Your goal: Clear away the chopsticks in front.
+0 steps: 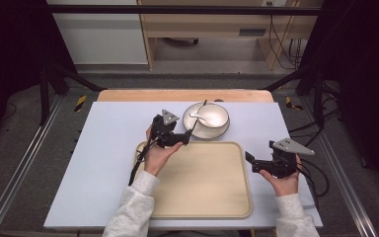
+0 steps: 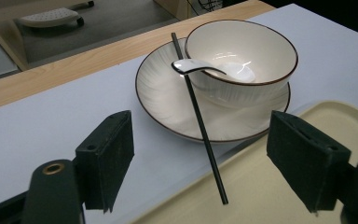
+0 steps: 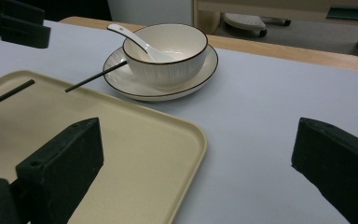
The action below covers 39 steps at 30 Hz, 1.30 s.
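Both tongs are released, jaws spread wide with nothing between them. Left tongs [image 1: 185,137] hover over the far edge of the beige tray [image 1: 217,197], held by the person's left hand [image 1: 159,153], and point toward the white bowl [image 1: 213,116]. That bowl stands on a white plate [image 2: 158,88] with a dark rim, near the far edge of the tabletop [image 1: 103,148], just beyond the tray's far edge. A white ceramic spoon [image 2: 200,68] lies in the bowl, its handle sticking out over the rim. One black chopstick [image 2: 199,121] leans across the plate's rim, its near end over the tray's far edge. Right tongs [image 1: 250,162], held in the right hand [image 1: 284,180], hover just off the tray's right edge, over bare tabletop. From the right gripper view, a second thin black stick [image 3: 7,94] shows over the tray's left part, though what it rests on cannot be told.
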Tool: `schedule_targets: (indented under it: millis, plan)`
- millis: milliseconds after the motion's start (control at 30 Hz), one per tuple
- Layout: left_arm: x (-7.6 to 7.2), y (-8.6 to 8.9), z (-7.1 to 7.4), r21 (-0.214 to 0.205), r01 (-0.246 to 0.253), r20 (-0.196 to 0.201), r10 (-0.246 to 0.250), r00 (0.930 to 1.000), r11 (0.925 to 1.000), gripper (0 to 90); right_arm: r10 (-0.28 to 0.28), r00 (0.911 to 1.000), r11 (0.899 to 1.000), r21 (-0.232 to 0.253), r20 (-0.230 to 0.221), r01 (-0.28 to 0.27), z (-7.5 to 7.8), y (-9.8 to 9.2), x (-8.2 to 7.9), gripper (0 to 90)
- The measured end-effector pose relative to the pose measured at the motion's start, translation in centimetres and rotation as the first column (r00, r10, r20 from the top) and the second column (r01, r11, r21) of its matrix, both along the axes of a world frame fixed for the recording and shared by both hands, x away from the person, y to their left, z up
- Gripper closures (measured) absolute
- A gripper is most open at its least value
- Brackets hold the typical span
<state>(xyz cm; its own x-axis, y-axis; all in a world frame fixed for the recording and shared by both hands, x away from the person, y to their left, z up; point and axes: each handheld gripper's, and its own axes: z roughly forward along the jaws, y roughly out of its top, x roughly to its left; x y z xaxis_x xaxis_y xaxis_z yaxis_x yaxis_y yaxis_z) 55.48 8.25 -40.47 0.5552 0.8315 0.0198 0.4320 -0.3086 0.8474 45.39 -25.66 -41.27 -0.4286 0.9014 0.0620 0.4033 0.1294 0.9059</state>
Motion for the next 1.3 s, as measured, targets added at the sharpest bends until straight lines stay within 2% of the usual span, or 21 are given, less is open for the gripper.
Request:
schedule_targets:
  millis: [400, 567, 767, 833, 933, 1067, 1233, 1300]
  plan:
    - [3.0, -1.8, -1.6, 0.046, -0.008, -0.032, 0.01, 0.9994, 0.9989, 22.3, 0.002, 1.0, 1.0, -0.004, 0.001, -0.002, 0.0, -0.1, 0.0, 2.6]
    - [4.0, -2.5, -2.1, 0.067, -0.011, -0.032, 0.013, 0.9994, 0.9977, 23.0, 0.0, 1.0, 1.0, 0.0, -0.002, 0.0, 0.0, 0.0, 0.1, 2.6]
    - [4.8, -2.8, -3.1, 0.084, -0.015, -0.057, 0.02, 0.9982, 0.9964, 26.2, 0.003, 1.0, 1.0, -0.012, -0.003, -0.003, -0.1, 0.0, 0.1, 2.6]
    - [5.1, -3.1, -3.4, 0.081, -0.018, -0.056, 0.023, 0.9982, 0.9965, 28.8, 0.002, 1.0, 1.0, -0.012, -0.004, -0.002, -0.2, 0.1, 0.1, 2.6]
    - [5.4, -3.5, -3.6, 0.105, -0.017, -0.051, 0.022, 0.9985, 0.9943, 33.0, 0.002, 1.0, 1.0, -0.011, -0.005, -0.002, -0.1, 0.0, 0.1, 2.6]
    - [5.8, -3.7, -4.0, 0.12, -0.021, -0.063, 0.029, 0.9976, 0.9925, 39.0, 0.001, 1.0, 1.0, -0.009, -0.003, -0.001, -0.1, 0.0, 0.1, 2.7]
    - [6.2, -3.9, -4.5, 0.112, -0.02, -0.076, 0.028, 0.9967, 0.9935, 51.4, 0.002, 1.0, 1.0, -0.012, -0.004, -0.002, -0.1, 0.0, 0.1, 2.7]
    - [6.3, -4.0, -4.7, 0.121, -0.021, -0.077, 0.031, 0.9966, 0.9925, 54.9, 0.002, 1.0, 1.0, -0.012, -0.004, -0.002, -0.1, 0.0, 0.1, 2.6]
